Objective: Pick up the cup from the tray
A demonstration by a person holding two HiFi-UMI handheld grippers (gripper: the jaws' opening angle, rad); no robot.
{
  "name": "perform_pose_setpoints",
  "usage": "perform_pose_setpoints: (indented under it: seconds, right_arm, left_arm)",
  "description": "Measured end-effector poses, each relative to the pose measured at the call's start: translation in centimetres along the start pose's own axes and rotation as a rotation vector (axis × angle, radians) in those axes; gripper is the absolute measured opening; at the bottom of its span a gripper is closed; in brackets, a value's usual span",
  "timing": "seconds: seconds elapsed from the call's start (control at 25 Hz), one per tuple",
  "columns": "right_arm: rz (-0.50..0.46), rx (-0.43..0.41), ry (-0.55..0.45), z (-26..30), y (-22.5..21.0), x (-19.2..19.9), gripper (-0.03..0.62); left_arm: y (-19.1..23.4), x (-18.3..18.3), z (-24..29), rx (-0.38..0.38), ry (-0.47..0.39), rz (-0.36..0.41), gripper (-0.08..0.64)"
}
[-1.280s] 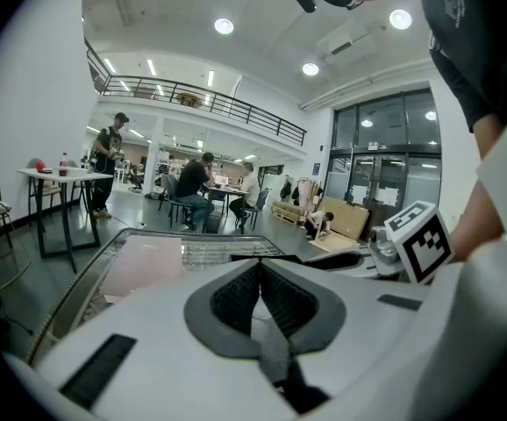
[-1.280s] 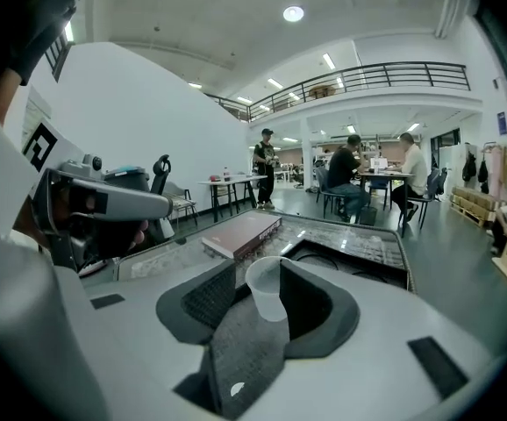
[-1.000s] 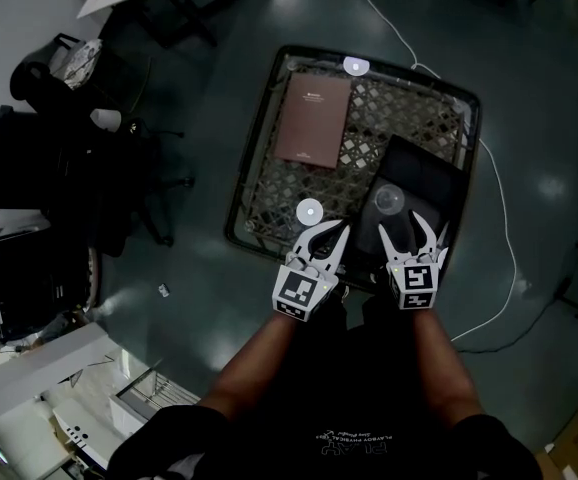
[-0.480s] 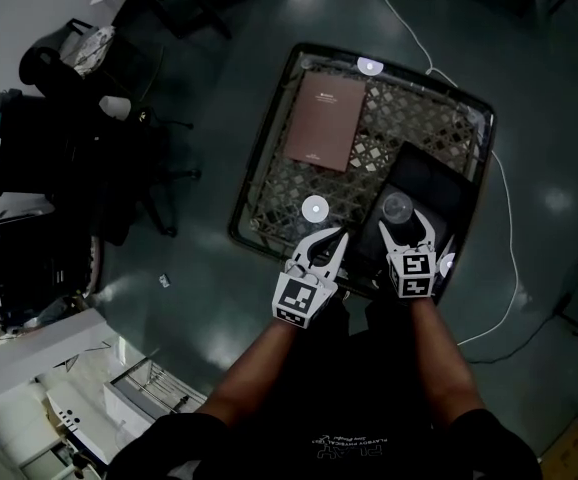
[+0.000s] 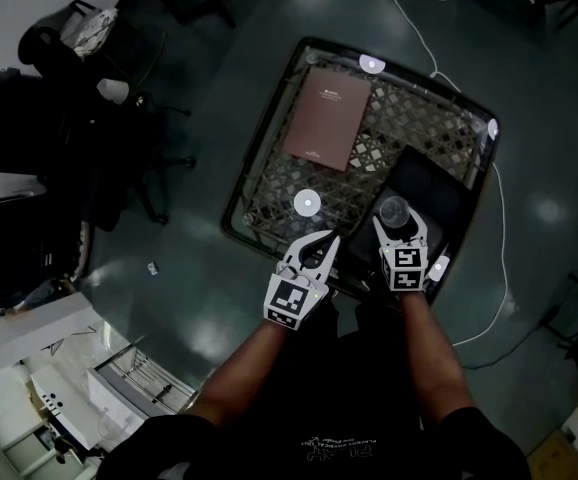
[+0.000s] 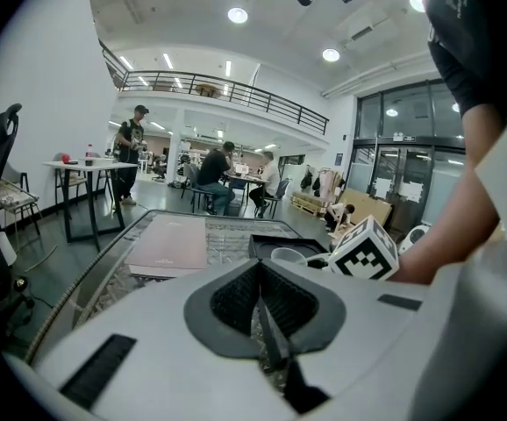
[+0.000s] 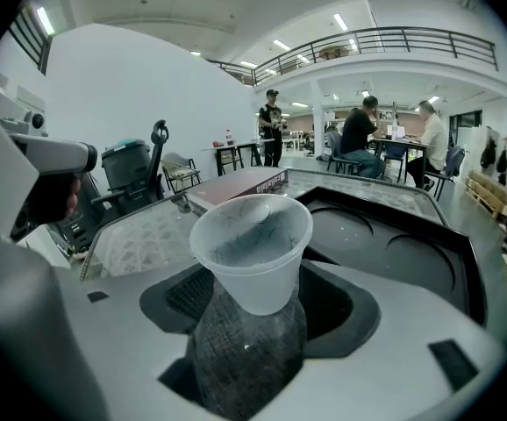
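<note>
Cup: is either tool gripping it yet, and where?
Nothing is held. The right tool has just been opening its jaws; they straddle the cup low down without pressing. The left tool is shut, empty.

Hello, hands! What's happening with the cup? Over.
Left gripper shut, empty. Right gripper jaws just opened wide, cup between them, not gripped. Cup upright on the tray. Brown book off to the side, not blocking.

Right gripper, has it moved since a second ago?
Yes. The right gripper has advanced over the black tray toward the cup, which now stands between its jaws; they have just been opening.
</note>
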State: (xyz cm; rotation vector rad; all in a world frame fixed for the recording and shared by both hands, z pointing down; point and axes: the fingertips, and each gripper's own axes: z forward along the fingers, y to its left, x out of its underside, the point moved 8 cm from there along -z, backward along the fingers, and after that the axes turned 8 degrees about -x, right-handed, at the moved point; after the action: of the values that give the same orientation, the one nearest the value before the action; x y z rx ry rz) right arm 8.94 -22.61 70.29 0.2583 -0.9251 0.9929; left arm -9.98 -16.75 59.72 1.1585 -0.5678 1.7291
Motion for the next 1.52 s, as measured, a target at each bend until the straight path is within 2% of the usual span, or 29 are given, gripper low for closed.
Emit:
perform_pose_setpoints:
  seconds: [0.36, 0.72, 1.16, 1.36, 1.52]
  right_arm:
    - [-0.026, 0.014, 0.028, 0.1, -0.2, 0.3, 0.283]
    - [-0.040, 0.027, -0.029, -1.8, 0.4, -1.3, 0.282]
    - [-0.086, 0.066, -0.189, -9.3, 2.5, -6.9, 0.282]
    - [-0.083, 0.066, -0.280, -12.7, 1.8, -7.2, 0.282]
    - [-0.083, 0.085, -0.294, -15.6, 2.1, -7.7, 0.282]
  left_arm:
    - [-0.2, 0.4, -0.1, 0.001, 0.005, -0.010, 0.011]
    - [-0.5, 0.1, -0.2, 0.028, 0.003, 0.004, 0.011]
    - [-1.6, -2.4, 0.0, 0.112, -0.046, 0.047, 0.011]
    - [-2.7, -4.0, 1.7, 0.156, -0.088, 0.086, 0.011]
    - [-3.4, -5.8, 2.1, 0.182, -0.112, 0.104, 0.011]
